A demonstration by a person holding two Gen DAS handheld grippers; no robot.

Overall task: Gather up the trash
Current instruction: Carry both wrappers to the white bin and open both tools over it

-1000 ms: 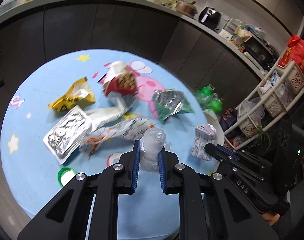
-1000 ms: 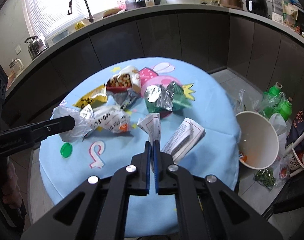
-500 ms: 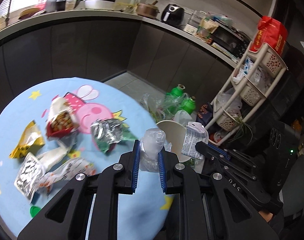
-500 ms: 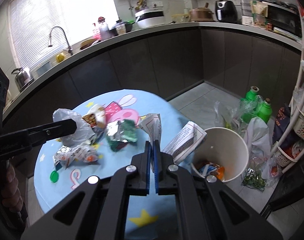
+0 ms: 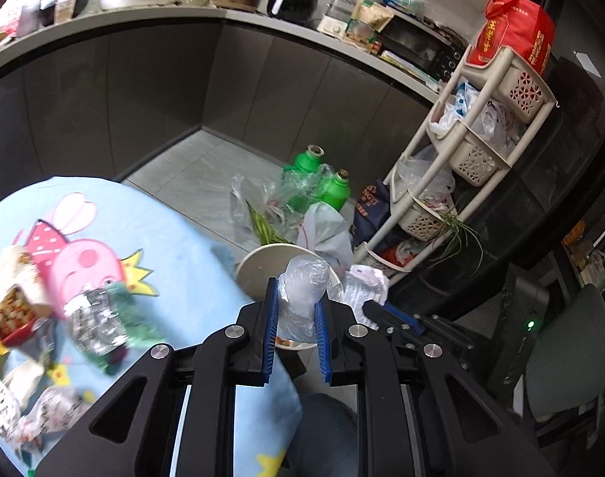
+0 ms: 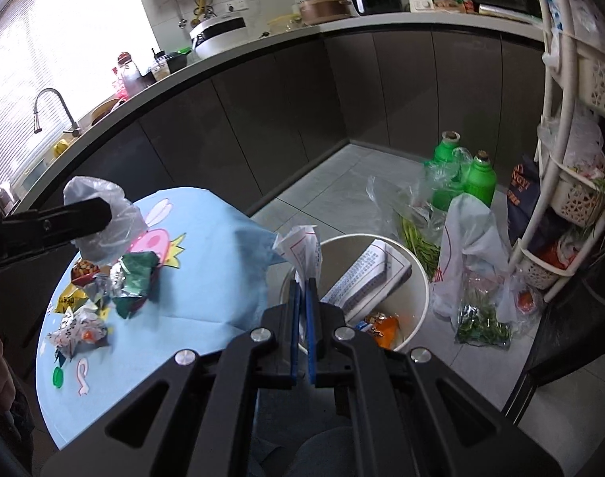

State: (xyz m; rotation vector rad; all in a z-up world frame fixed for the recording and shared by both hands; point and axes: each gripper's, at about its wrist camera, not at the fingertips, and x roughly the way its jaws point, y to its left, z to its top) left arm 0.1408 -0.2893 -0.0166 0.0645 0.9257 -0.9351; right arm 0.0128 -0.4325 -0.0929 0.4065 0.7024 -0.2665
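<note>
Clear crumpled plastic bag (image 5: 302, 284) sits pinched between your left gripper (image 5: 296, 310)'s blue pads, jaws nearly closed on it, bunched with no clear long axis, above the near rim of the white bin (image 6: 417, 278). Your right gripper (image 6: 303, 290) has its jaws fully closed on a folded printed paper leaflet (image 6: 366, 278); its print is too small to read. The leaflet's long side slants up and to the right over the bin's mouth. A dark bag (image 6: 520, 194) beside the white rack (image 6: 556, 151) shows letters "NGH".
</note>
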